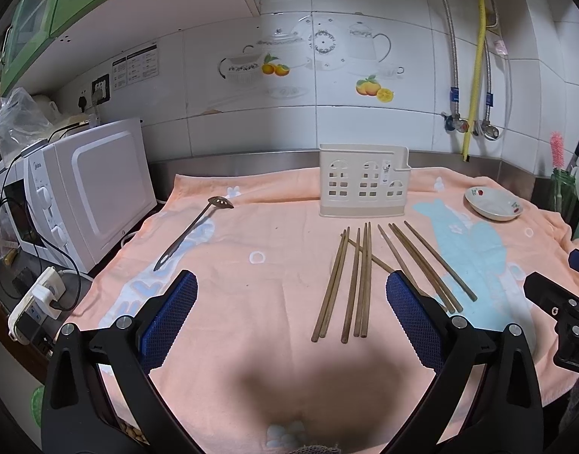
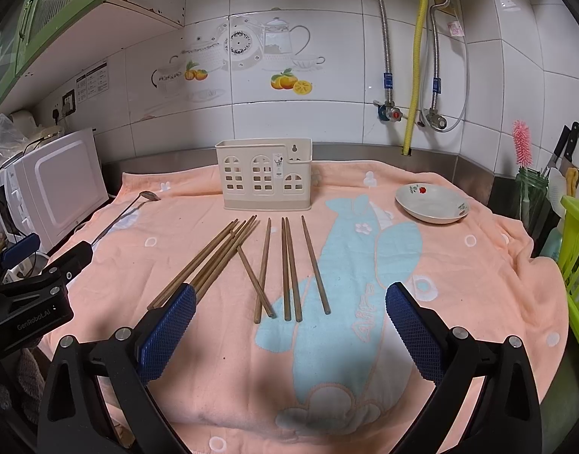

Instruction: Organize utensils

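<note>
Presently: both claws spread wide and empty, chopsticks ahead of them.

The brown wooden chopsticks (image 2: pixel 274 265) lie loose on the peach towel (image 2: pixel 478 283) over the worktop, just in front of the cream plastic cutlery holder (image 2: pixel 265 178), long axes running toward it. Right claw (image 2: pixel 289 302) faces them squarely and appears nearer; left claw (image 1: pixel 291 291) has them off to its right. The slotted metal spoon (image 1: pixel 193 229) lies well left of the holder.

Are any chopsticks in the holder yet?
No, the chopsticks all lie flat on the towel in front of the holder.
</note>
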A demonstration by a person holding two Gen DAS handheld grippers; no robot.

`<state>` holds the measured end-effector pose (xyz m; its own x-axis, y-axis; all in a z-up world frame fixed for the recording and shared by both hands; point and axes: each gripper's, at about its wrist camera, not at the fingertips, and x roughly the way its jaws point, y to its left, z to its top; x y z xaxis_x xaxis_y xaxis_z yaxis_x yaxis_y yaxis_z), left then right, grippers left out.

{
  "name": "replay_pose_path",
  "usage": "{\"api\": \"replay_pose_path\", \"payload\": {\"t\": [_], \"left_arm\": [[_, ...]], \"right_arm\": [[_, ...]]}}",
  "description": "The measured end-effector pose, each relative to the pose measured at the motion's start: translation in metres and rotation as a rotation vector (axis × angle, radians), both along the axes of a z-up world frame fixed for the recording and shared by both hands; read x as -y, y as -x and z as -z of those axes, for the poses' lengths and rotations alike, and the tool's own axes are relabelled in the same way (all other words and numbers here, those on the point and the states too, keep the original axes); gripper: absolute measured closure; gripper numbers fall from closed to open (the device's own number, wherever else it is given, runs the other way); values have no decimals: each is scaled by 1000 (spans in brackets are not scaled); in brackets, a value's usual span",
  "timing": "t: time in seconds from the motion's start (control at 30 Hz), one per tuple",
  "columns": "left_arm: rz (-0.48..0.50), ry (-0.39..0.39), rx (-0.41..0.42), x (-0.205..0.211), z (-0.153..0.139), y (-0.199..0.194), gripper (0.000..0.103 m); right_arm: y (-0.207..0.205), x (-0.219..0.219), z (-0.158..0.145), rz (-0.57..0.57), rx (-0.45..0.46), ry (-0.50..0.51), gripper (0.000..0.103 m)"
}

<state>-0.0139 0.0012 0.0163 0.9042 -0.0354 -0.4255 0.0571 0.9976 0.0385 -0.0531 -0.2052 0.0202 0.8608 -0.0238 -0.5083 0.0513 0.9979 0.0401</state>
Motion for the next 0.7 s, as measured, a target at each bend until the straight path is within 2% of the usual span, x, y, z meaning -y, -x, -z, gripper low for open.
{"api": "replay_pose_path", "payload": {"t": [0.7], "left_arm": [[1, -2, 4, 2, -1, -1, 5]], "right_arm": [[-1, 0, 0, -1, 1, -1, 6]]}}
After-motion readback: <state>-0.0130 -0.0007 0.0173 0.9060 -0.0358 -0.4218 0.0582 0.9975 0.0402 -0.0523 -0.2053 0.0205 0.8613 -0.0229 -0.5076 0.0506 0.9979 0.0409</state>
